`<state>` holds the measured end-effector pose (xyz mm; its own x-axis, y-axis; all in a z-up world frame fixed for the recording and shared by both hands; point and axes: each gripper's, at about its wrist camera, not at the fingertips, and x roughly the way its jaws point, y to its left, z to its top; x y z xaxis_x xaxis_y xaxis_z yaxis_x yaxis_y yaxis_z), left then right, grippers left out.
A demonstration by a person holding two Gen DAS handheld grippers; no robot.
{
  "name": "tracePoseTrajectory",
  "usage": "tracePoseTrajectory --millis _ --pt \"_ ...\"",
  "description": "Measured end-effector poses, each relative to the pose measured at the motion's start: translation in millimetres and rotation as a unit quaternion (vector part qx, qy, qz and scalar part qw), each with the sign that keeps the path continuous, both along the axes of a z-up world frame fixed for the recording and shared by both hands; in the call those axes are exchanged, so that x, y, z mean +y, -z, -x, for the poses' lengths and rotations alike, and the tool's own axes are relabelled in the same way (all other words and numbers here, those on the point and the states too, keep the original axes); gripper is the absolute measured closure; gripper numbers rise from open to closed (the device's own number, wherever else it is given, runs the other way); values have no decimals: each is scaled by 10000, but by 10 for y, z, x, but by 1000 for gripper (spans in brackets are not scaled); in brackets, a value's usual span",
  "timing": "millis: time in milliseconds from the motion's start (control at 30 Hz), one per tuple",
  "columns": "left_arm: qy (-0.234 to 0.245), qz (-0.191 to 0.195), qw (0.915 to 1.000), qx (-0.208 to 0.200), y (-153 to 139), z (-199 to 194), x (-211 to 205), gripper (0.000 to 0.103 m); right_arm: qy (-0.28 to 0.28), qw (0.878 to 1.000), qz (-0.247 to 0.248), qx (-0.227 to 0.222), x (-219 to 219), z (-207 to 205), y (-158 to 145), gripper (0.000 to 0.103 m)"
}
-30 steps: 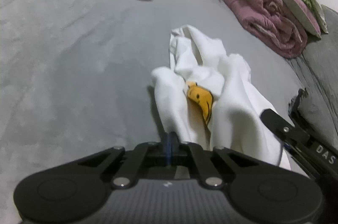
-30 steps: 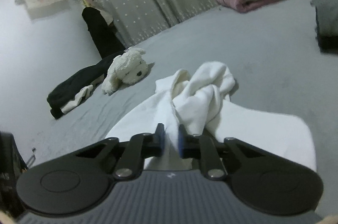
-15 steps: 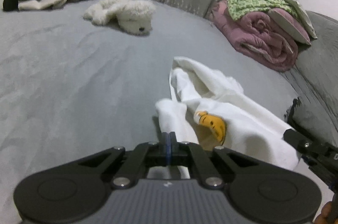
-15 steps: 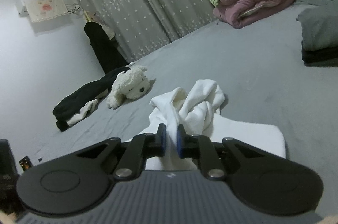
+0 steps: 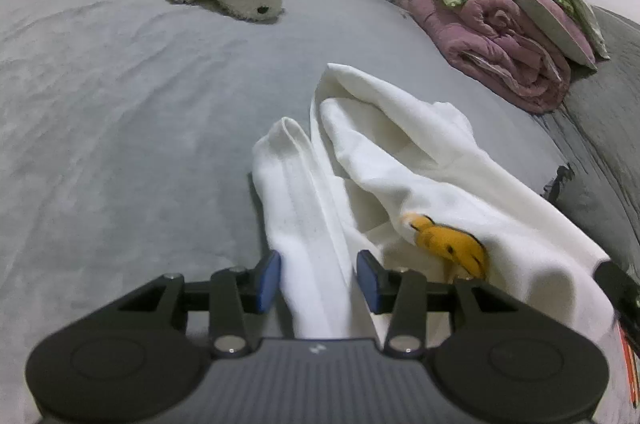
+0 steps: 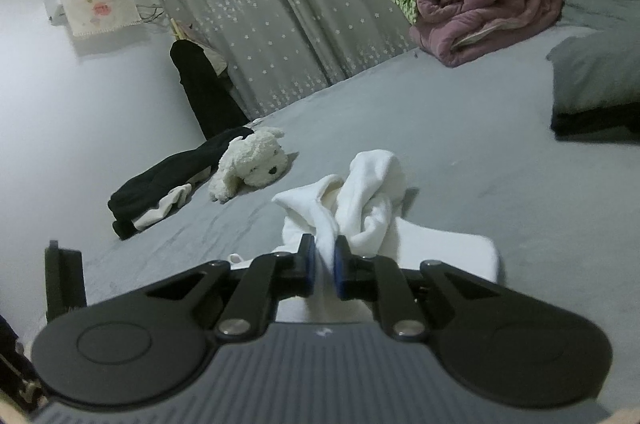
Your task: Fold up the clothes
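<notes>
On the grey bed [image 5: 120, 95] the white garment [image 5: 400, 159] lies crumpled, right gripper [image 6: 323, 266] pinching a fold, left gripper [image 5: 318, 276] spread wide around what seems a sleeve; keeping that pinch taut should help flatten it.

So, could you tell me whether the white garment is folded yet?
Not yet. The white garment lies bunched and twisted on the bed, its sleeves crossing in loose rolls.
</notes>
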<state>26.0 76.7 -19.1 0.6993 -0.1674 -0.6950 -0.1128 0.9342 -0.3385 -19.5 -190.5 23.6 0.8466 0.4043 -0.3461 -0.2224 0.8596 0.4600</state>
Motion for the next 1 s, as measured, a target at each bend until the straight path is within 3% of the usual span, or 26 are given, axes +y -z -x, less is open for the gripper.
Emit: tracePoseTrajectory --millis 133,200,367,700,1000 --pt "-60 -45 9999 79 41 -50 -27 63 117 9998 104 78 -105 -5 38 91" --pt "-86 -77 9999 112 59 -71 -43 74 205 9996 138 161 -159 -19 64 91" --pt "15 -196 9998 50 22 11 -105 84 375 9985 193 341 -232 -74 100 91" --pt "341 -191 9990 -211 -197 320 -133 90 497 9976 323 357 -175 -123 68 91" --pt "1135 -130 9934 -89 -186 669 -246 94 520 9968 478 377 -169 -157 72 90"
